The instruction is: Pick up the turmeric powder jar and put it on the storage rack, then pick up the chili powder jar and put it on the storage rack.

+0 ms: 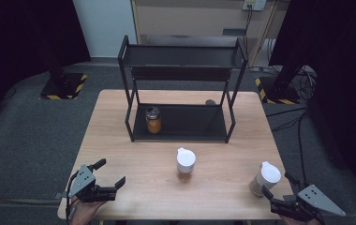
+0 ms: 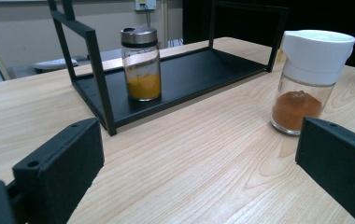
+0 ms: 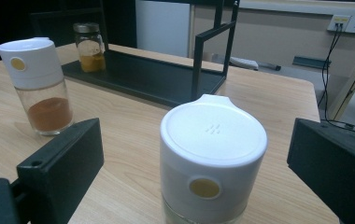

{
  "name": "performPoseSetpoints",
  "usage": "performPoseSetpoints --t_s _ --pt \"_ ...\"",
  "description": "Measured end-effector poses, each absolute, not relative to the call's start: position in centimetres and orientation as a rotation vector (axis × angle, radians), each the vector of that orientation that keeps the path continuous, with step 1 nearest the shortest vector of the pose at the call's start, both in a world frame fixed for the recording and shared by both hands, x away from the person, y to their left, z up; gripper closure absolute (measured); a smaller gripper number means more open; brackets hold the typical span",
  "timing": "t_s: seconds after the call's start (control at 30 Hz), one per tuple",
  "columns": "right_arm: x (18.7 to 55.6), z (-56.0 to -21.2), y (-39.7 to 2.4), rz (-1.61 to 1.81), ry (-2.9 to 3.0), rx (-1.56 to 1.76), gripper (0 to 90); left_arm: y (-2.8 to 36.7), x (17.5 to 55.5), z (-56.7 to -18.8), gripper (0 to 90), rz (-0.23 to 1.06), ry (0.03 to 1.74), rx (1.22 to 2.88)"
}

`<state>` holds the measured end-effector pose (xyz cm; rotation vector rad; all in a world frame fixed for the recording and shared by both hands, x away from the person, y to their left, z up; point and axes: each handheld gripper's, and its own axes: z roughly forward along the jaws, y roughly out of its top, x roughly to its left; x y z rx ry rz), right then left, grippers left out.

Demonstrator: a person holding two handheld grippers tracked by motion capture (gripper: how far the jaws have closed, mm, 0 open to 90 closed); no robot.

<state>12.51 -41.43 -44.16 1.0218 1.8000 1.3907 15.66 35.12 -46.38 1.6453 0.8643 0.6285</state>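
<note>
A black two-tier rack (image 1: 181,93) stands at the back of the wooden table (image 1: 134,154). On its lower shelf, at the left, is a metal-lidded jar of orange powder (image 1: 153,120) (image 2: 141,64) (image 3: 89,46). A white-capped jar of brown powder (image 1: 186,164) (image 2: 309,79) (image 3: 40,86) stands mid-table. Another white-capped jar (image 1: 265,178) (image 3: 212,158) stands near the front right corner. My right gripper (image 1: 278,185) (image 3: 196,140) is open, its jaws either side of that jar with gaps. My left gripper (image 1: 110,172) (image 2: 201,140) is open and empty at the front left, pointing towards the rack.
The rack's upper shelf (image 1: 183,57) is bare. A small dark round object (image 1: 210,101) lies on the table behind the rack's right side. Grey floor surrounds the table, with cables (image 1: 302,117) at the right and stand bases (image 1: 63,86) at the back.
</note>
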Motion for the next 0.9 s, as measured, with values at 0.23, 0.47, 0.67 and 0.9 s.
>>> performPoseSetpoints --t_s 0.23,0.47,0.67,0.9 --pt "12.6 -44.2 -41.5 1.396 1.802 1.019 3.9 36.2 16.1 -46.9 0.0 0.601 0.860 1.644" --pt "12.6 -44.2 -41.5 1.398 1.802 1.019 3.9 37.4 16.3 -47.6 0.0 0.553 0.881 1.584" --pt "12.5 -44.2 -41.5 1.395 1.804 1.015 3.9 37.4 16.2 -47.4 0.0 0.565 0.867 1.601" --pt "12.5 -44.2 -41.4 1.396 1.802 1.014 3.6 37.1 16.4 -47.2 0.0 0.560 0.817 1.638"
